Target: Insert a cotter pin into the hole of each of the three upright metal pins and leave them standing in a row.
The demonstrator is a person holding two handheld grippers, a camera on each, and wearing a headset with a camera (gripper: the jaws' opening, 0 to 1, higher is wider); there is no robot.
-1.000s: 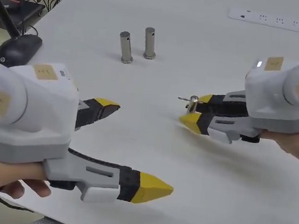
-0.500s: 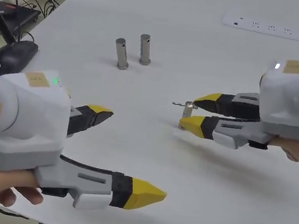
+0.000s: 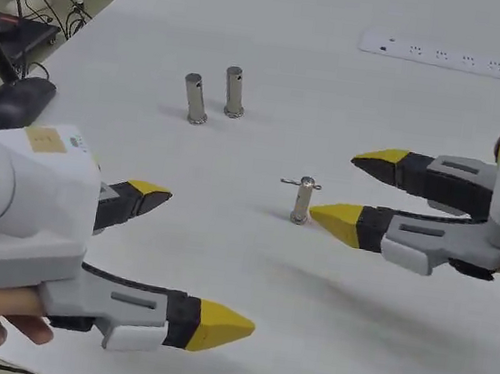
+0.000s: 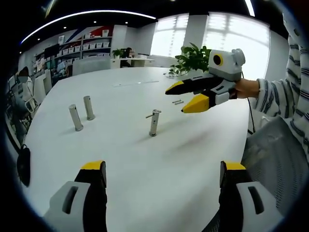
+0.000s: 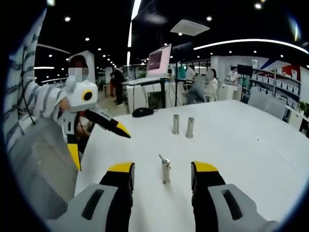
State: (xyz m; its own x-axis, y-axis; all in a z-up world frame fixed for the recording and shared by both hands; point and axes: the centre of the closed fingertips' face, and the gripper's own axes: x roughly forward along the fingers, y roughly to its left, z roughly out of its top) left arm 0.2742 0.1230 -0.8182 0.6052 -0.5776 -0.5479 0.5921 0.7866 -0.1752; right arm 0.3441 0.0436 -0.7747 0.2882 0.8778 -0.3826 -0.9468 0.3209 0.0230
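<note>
- White worktop in an open office, with a power strip along the far edge and a mouse off to our left.
- We've got one metal pin standing upright mid-worktop, with a cotter pin poking through its top hole.
- Our right tool has its jaws spread wide, gripping nothing, tips just beside that pin.
- Our left tool is wide too, holding nothing, well apart from it.
- Further back, two more pins stand side by side.
</note>
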